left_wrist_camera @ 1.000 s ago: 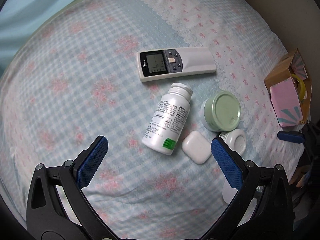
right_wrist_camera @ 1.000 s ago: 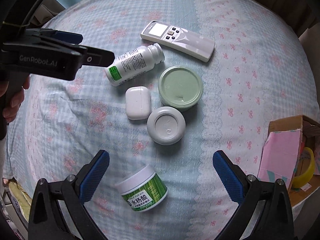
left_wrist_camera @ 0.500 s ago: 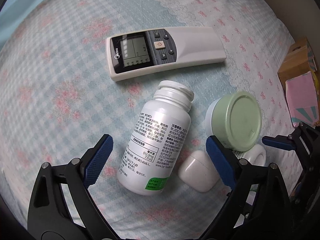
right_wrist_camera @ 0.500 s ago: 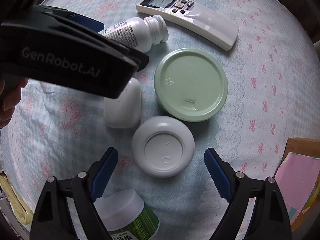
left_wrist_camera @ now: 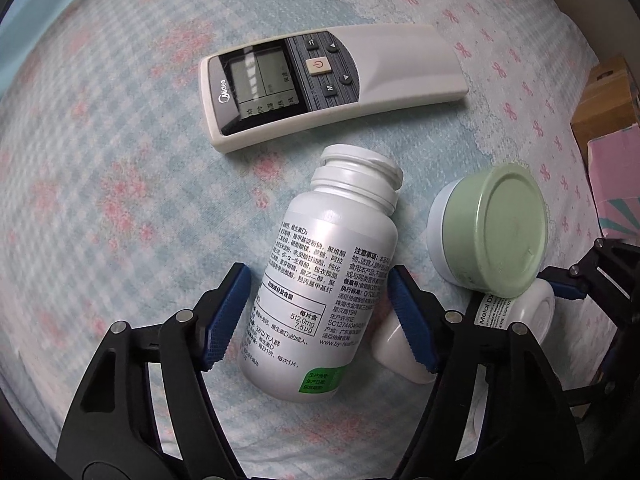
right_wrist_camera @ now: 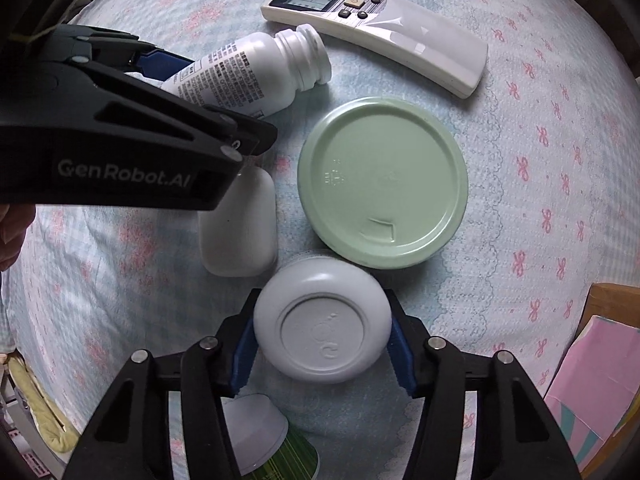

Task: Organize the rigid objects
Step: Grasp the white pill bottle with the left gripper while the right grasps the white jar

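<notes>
We have two things in hand at once: the white pill bottle (left_wrist_camera: 320, 292) lies on its side on the checked bedspread (left_wrist_camera: 120, 200), mouth uncapped and pointing toward the remote control (left_wrist_camera: 332, 80), and the left gripper (left_wrist_camera: 320, 316) straddles its body, blue pads on either flank; the right pad looks to be touching the label, the left pad shows a sliver of cloth beside it, so we judge this gripper not quite clenched; the round white jar (right_wrist_camera: 322, 322) sits between the fingers of the right gripper (right_wrist_camera: 322, 340), pads pressed to both sides of its rim, which we read as a closed grasp on it.

To do this step well, we would finish squeezing the bottle across its widest part, well back from the neck, so it cannot roll or pivot out; the smooth plastic will likely slip if we pinch near the shoulder; we lift level, since the open mouth could spill whatever is inside.

Around them, the white earbud case (right_wrist_camera: 240, 228) lies just beside the bottle and under the left gripper's arm; the green-lidded tub (right_wrist_camera: 382, 182) is close against the white jar, so we should raise the jar straight up; a green-labelled jar (right_wrist_camera: 276, 448) sits below the right gripper; a cardboard box (right_wrist_camera: 600, 384) stands at the bed's edge.
</notes>
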A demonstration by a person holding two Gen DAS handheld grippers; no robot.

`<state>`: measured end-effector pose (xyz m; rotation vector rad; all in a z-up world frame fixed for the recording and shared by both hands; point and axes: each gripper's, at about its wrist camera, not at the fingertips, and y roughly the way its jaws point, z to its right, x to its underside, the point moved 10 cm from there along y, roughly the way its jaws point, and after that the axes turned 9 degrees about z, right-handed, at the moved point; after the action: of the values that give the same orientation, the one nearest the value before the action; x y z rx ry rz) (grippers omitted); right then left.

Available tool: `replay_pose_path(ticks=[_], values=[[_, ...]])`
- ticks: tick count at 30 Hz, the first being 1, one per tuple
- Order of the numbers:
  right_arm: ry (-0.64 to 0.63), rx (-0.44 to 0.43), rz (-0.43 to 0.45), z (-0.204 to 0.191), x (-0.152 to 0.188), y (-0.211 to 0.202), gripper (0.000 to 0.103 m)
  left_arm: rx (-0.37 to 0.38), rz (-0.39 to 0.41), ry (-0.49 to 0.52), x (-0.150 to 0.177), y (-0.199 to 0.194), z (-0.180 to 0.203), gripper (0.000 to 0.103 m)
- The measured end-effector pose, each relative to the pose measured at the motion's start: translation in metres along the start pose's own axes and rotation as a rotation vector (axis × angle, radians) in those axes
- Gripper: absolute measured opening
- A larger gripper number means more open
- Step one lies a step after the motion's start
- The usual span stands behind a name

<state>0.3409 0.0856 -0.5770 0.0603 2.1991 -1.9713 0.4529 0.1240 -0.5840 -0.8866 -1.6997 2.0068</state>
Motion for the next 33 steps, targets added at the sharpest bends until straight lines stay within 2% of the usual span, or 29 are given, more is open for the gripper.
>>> replay_pose_path(ticks=[2,3,4,9,17,24,33], values=[[-0.009,-0.002,-0.005,0.004,-0.005,0.0,0.052,-0.031,-0.022,0.027,-0.004,0.003,-0.001,0.061],[-0.015,-0.001,-0.007,0.004,-0.005,0.0,0.052,-0.053,-0.031,0.051,-0.008,0.004,-0.001,0.054],[-0.02,0.0,-0.009,0.005,-0.005,0.001,0.052,-0.059,-0.034,0.071,-0.01,0.004,0.001,0.053],[-0.016,0.0,-0.013,0.007,-0.007,0.004,0.052,-0.083,-0.057,0.144,-0.015,0.007,0.013,0.052],[-0.035,-0.005,-0.021,0.0,-0.005,-0.004,0.052,-0.096,-0.039,0.15,-0.003,-0.008,0.025,0.051],[-0.011,-0.022,0.015,0.008,-0.004,-0.032,0.052,-0.053,0.024,0.075,0.003,-0.049,0.024,0.051],[0.01,-0.023,0.124,0.027,-0.02,-0.112,0.052,-0.034,0.149,0.038,-0.004,-0.137,0.028,0.051]])
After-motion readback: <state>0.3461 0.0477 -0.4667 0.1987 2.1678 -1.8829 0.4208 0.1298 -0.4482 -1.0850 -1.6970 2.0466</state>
